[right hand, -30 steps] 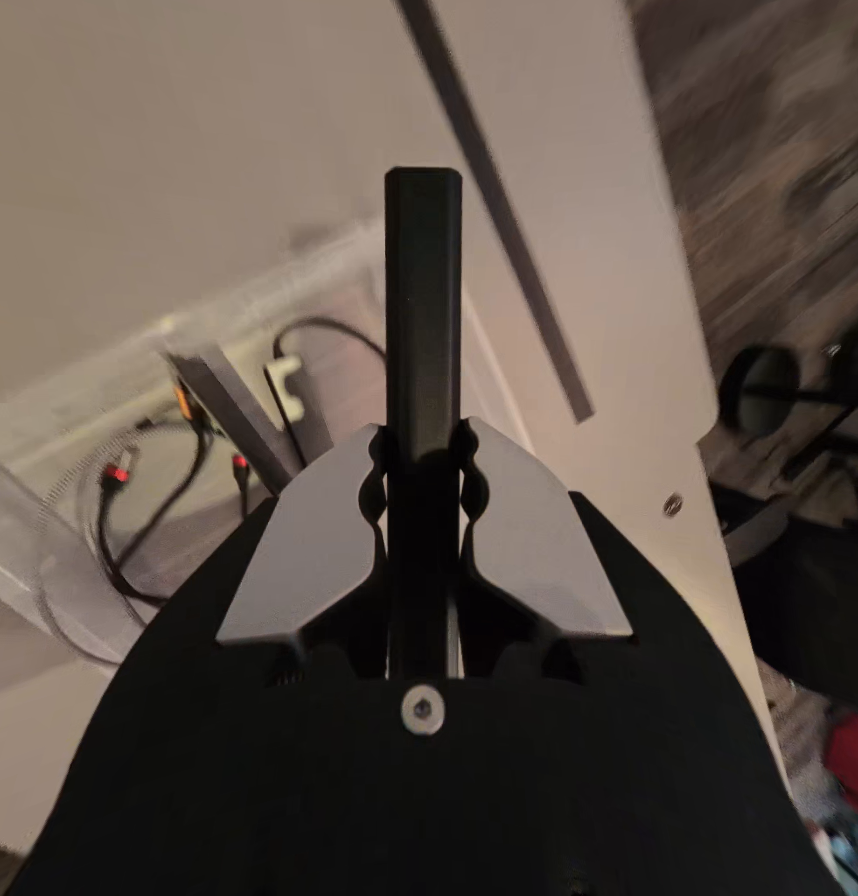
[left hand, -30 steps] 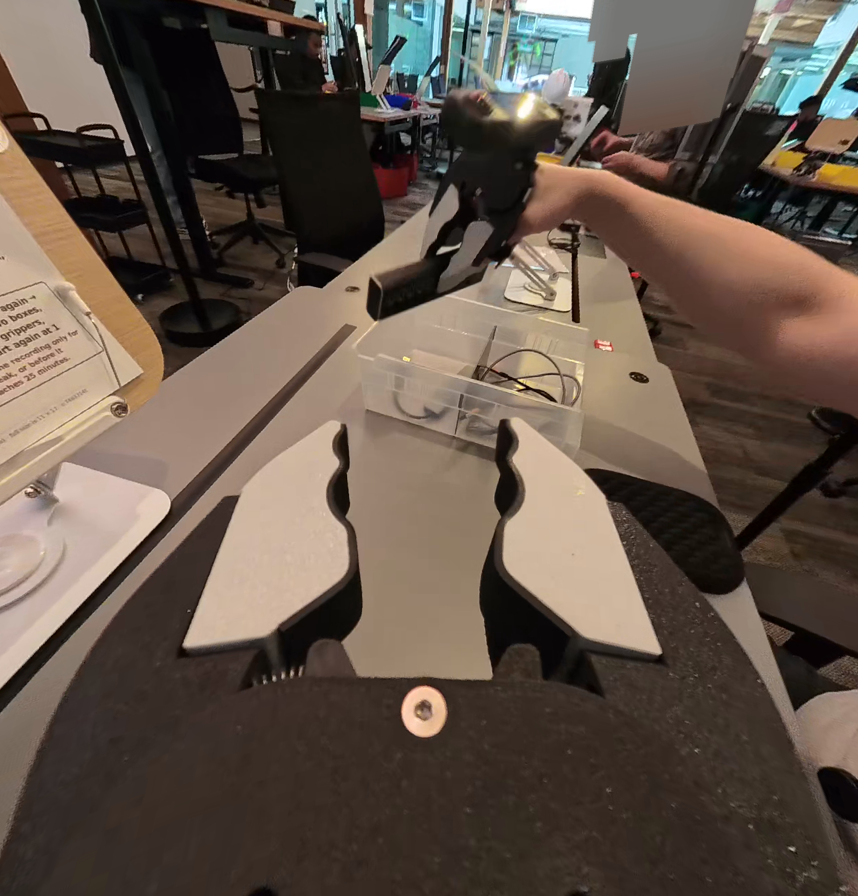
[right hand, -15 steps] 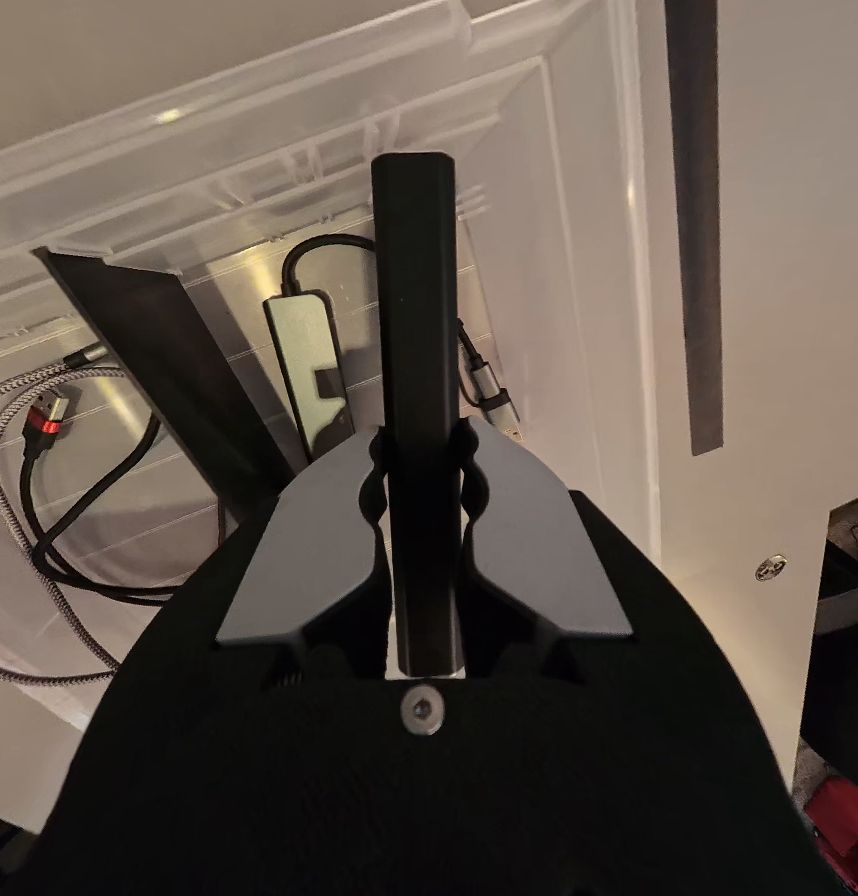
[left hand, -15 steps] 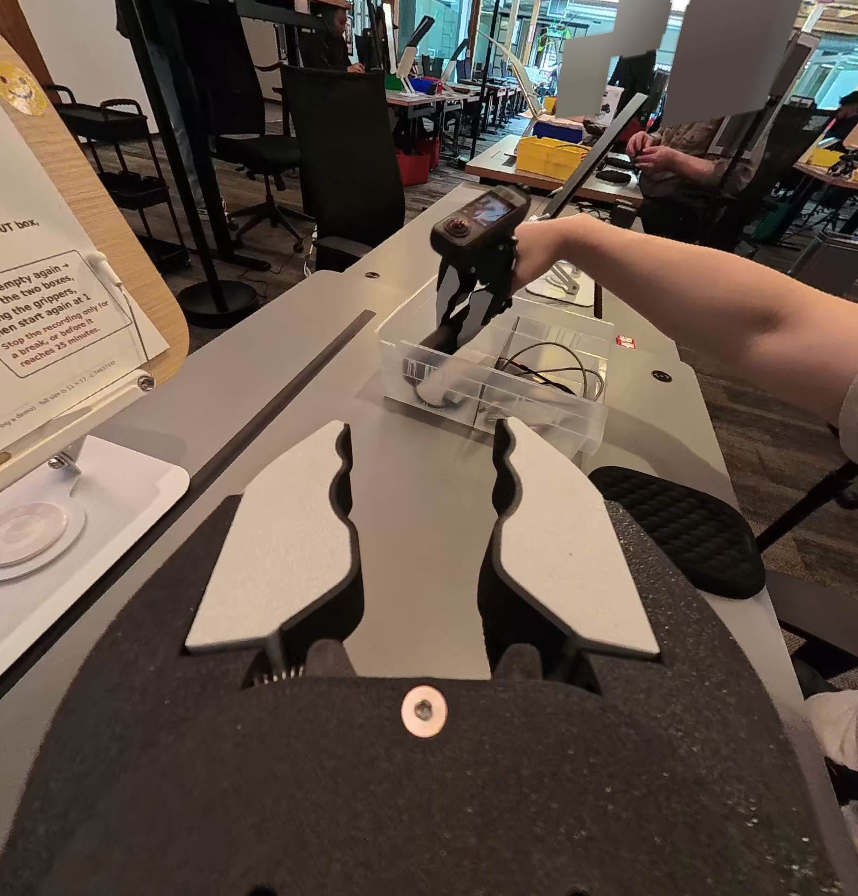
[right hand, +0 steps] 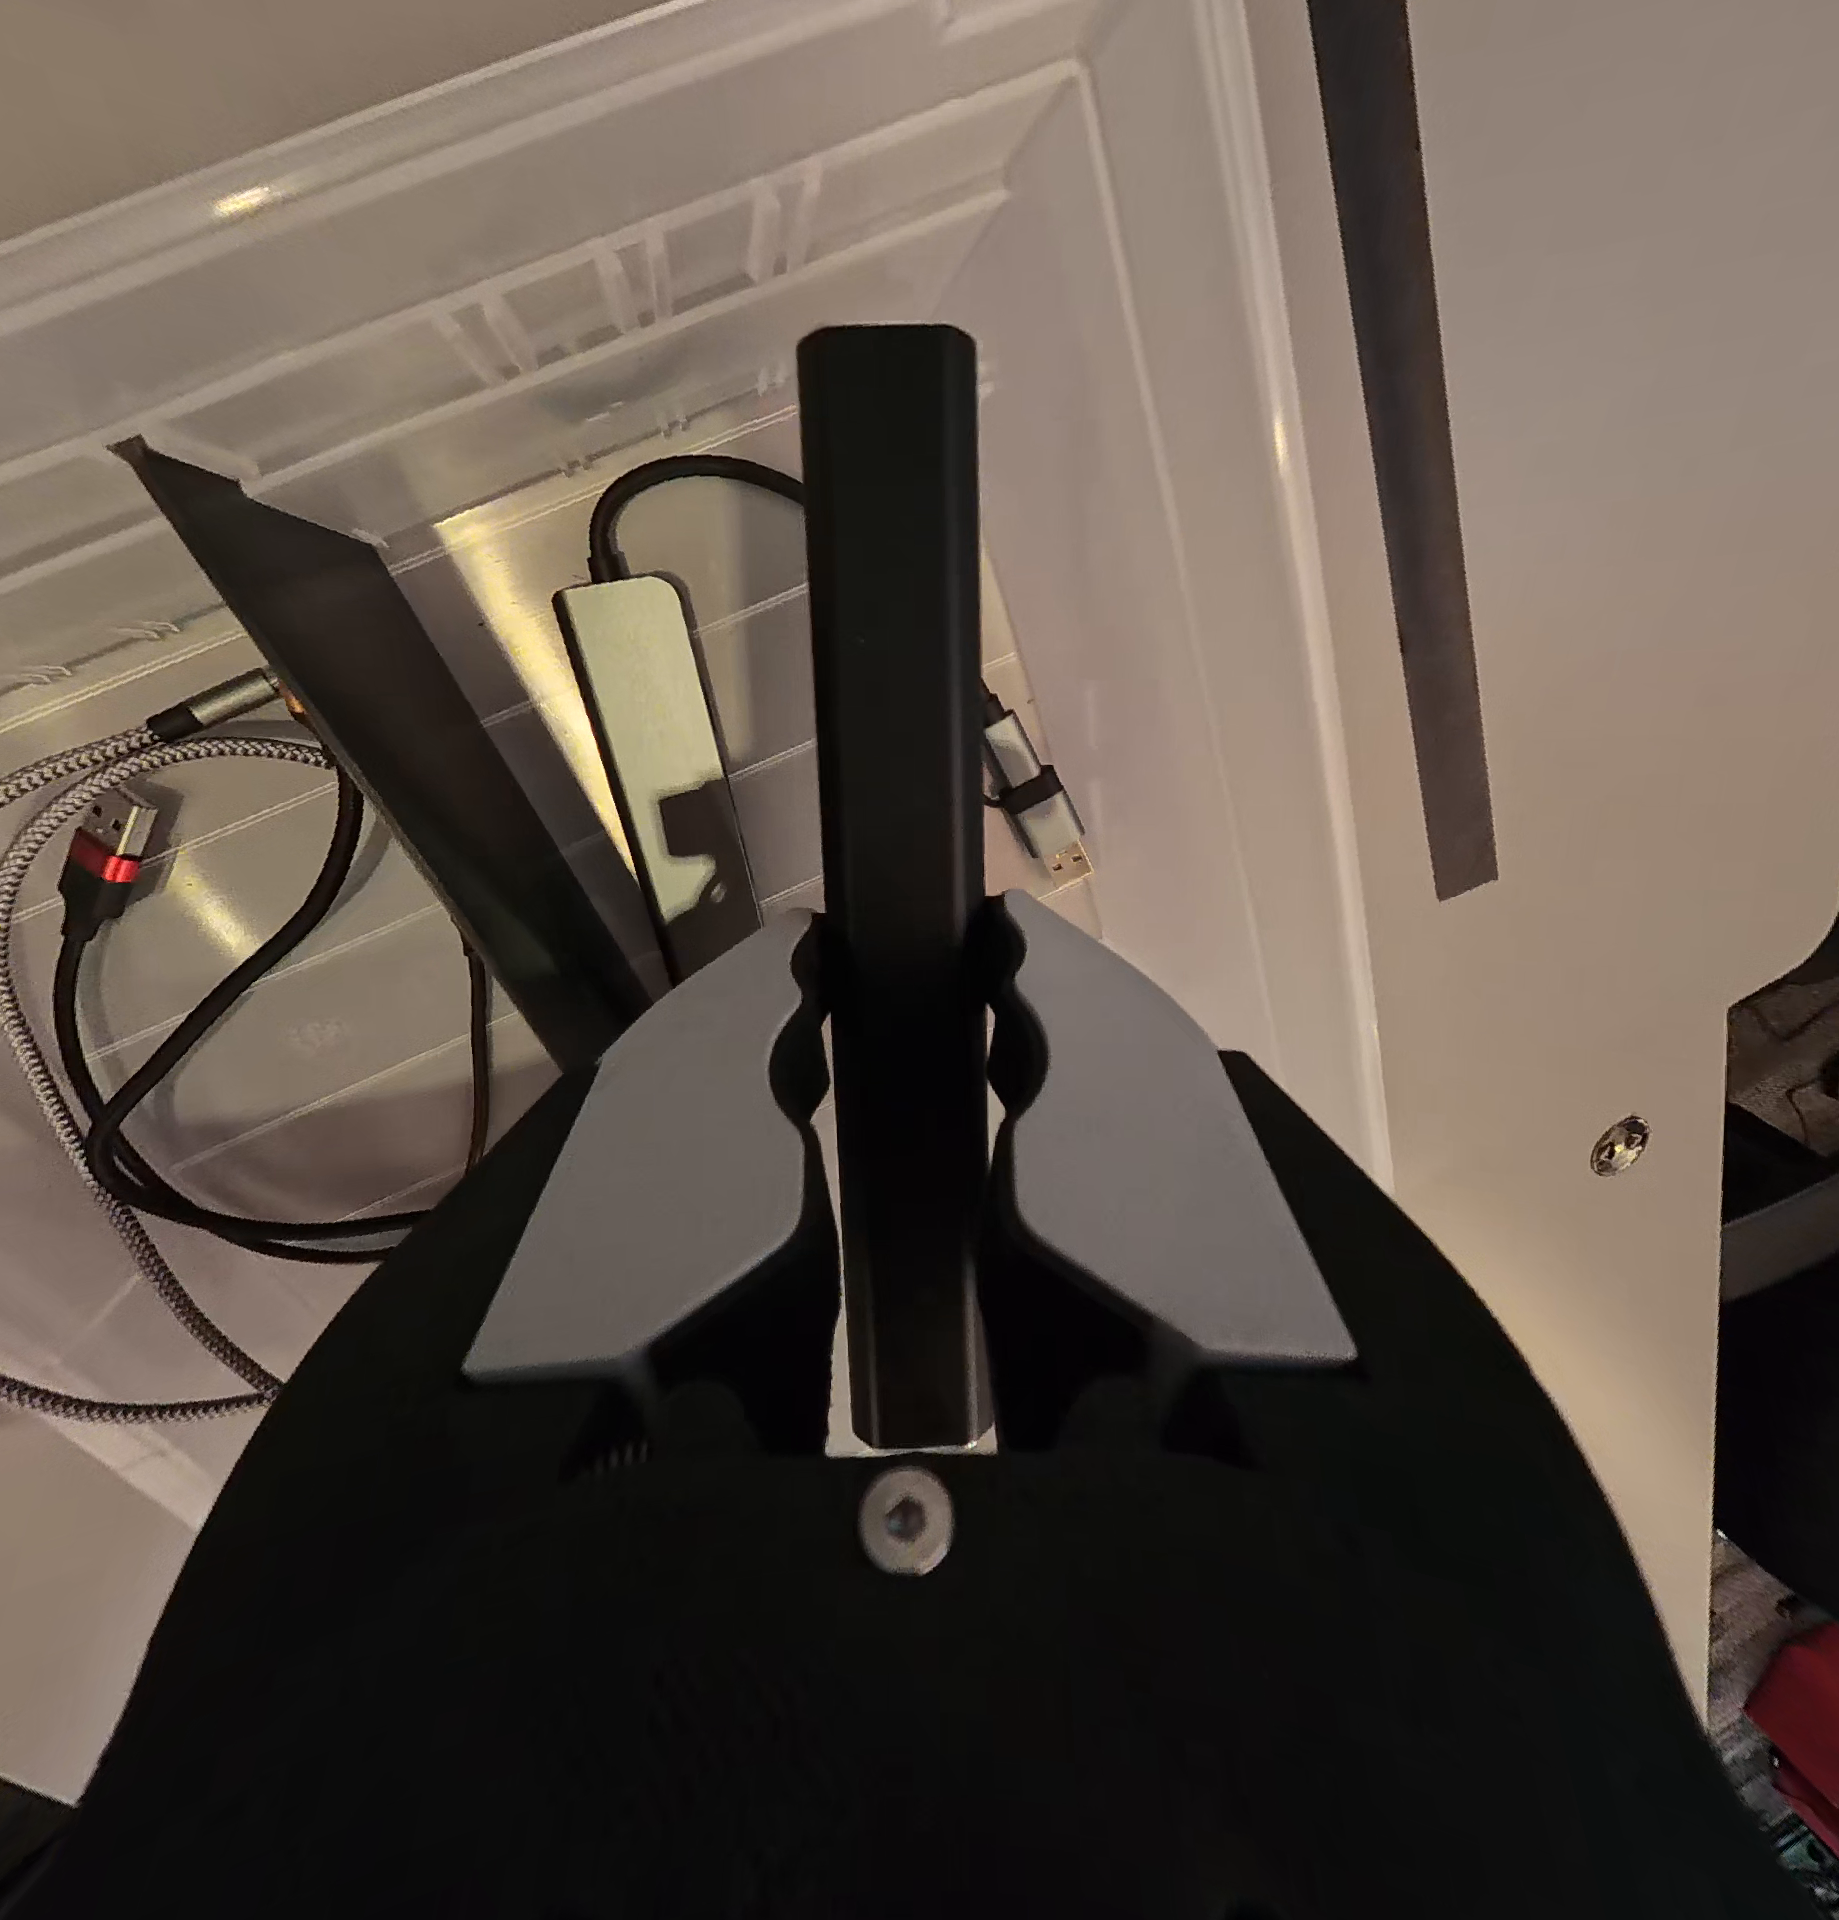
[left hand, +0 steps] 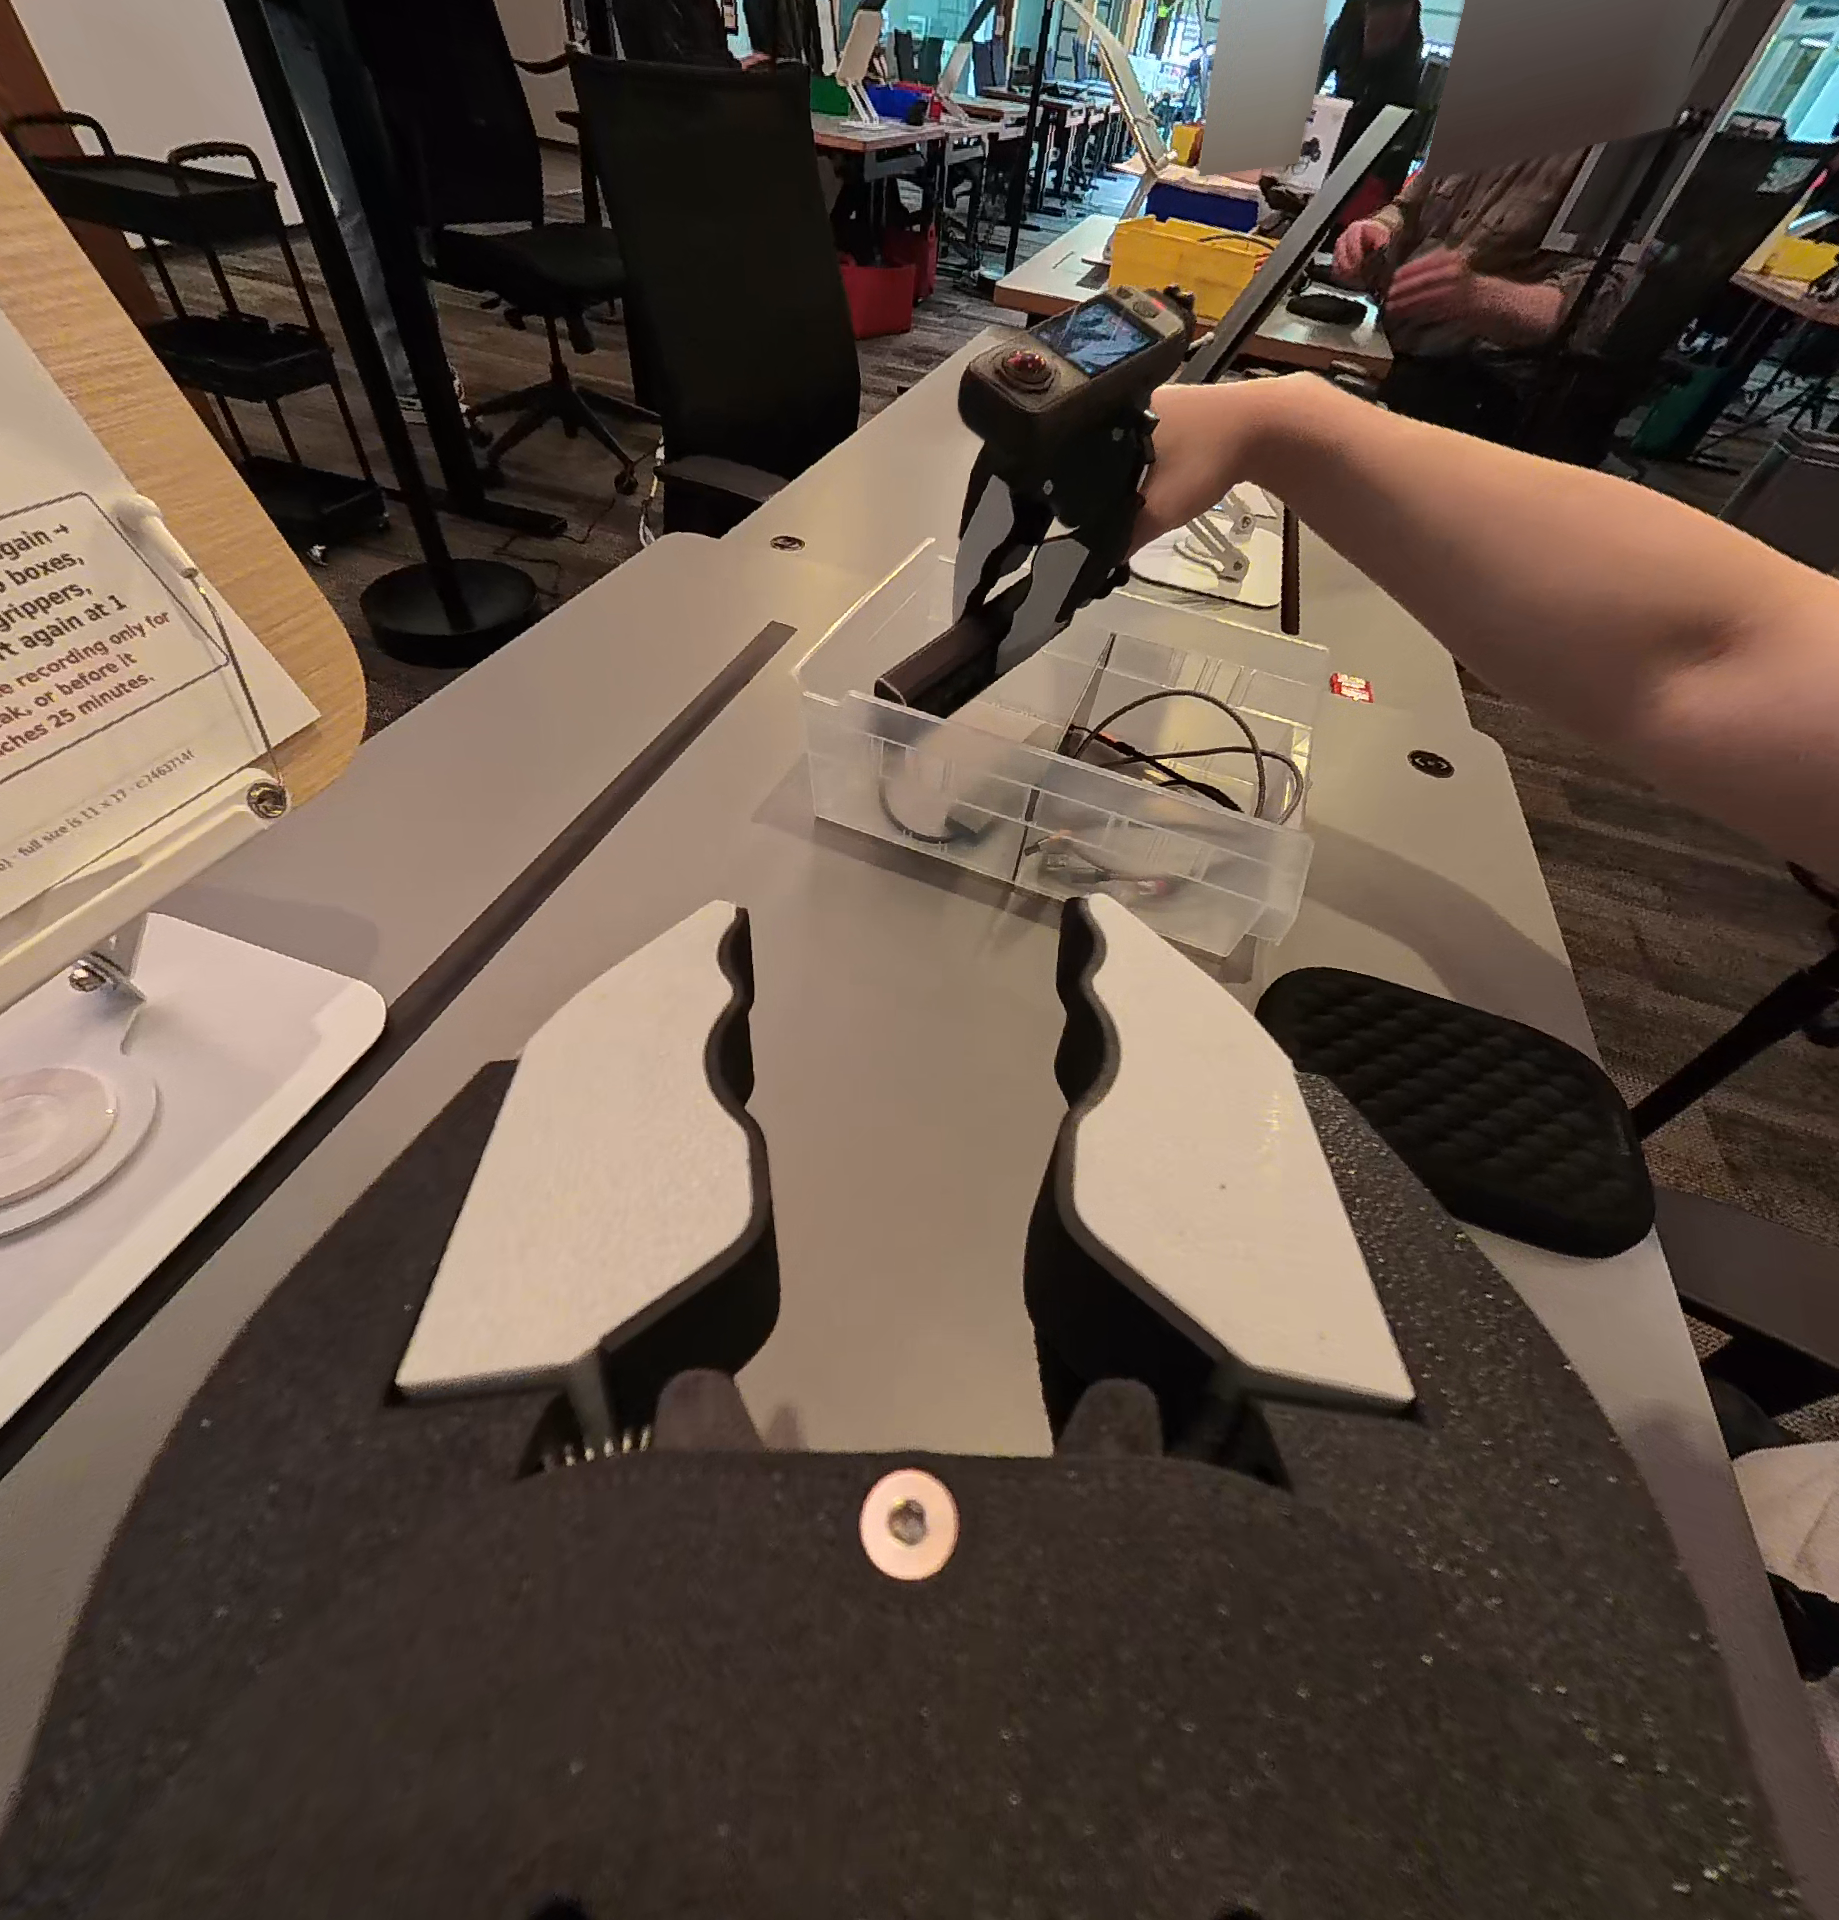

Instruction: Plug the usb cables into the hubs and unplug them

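Lowered from above the tabletop (left hand: pixel 686 790), the right tool (right hand: pixel 899 925) now reaches into the clear plastic box (left hand: pixel 1185 883), its fingers pressed together on a long black hub (right hand: pixel 889 727) that sticks out past their tips. A second ago the same tool hung higher with the hub clear of the box; now, seen from the left wrist, the hub's free end (left hand: pixel 920 681) dips over the rim of the box's left compartment. That reads as the hub being set back in the box, or held there; which, I cannot say.

Seen from the right wrist, a flat grey hub (right hand: pixel 655 758) with its own short lead lies on the floor of that same compartment, just beside the held hub. A silver plug (right hand: pixel 1040 800) shows on the other side of it. A dark divider (right hand: pixel 375 707) separates them from the other compartment, where a braided cable (right hand: pixel 94 1091) is coiled, its red-banded plug (right hand: pixel 110 842) lying loose. Nothing visible is plugged into the black hub.

The left tool (left hand: pixel 904 1091) has barely shifted: it sits low over the tabletop on the near side of the box, fingers spread wide, empty and touching nothing.
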`<state>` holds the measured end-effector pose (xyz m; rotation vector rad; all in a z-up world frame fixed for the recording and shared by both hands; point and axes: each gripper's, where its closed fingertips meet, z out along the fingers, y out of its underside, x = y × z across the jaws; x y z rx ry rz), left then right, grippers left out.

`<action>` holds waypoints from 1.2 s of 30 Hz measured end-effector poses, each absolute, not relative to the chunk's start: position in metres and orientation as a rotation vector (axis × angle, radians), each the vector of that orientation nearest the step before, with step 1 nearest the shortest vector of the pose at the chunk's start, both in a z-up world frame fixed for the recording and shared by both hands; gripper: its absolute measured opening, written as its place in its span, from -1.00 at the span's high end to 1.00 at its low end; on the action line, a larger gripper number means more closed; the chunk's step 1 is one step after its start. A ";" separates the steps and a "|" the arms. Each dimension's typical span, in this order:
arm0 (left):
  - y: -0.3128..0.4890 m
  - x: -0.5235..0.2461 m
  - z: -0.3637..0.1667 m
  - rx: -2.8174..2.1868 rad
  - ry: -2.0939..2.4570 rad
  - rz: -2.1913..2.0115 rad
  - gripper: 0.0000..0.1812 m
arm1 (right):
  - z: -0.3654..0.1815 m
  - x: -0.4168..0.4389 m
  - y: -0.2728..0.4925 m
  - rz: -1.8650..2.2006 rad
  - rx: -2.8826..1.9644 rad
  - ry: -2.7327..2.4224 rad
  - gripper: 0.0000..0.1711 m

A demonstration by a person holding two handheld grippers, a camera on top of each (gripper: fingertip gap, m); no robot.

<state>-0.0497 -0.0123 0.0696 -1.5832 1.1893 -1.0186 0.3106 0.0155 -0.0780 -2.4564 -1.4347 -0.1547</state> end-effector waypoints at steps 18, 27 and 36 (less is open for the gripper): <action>-0.014 -0.051 0.070 -1.583 1.196 -1.017 0.38 | -0.052 0.315 0.014 -0.180 -2.417 -1.392 0.66; -0.012 -0.048 0.063 -1.605 1.166 -1.020 0.41 | -0.063 0.314 0.021 -0.190 -2.410 -1.460 0.66; 0.005 -0.018 0.018 -1.702 1.169 -1.016 0.40 | -0.022 0.316 0.019 -0.242 -2.261 -1.591 0.66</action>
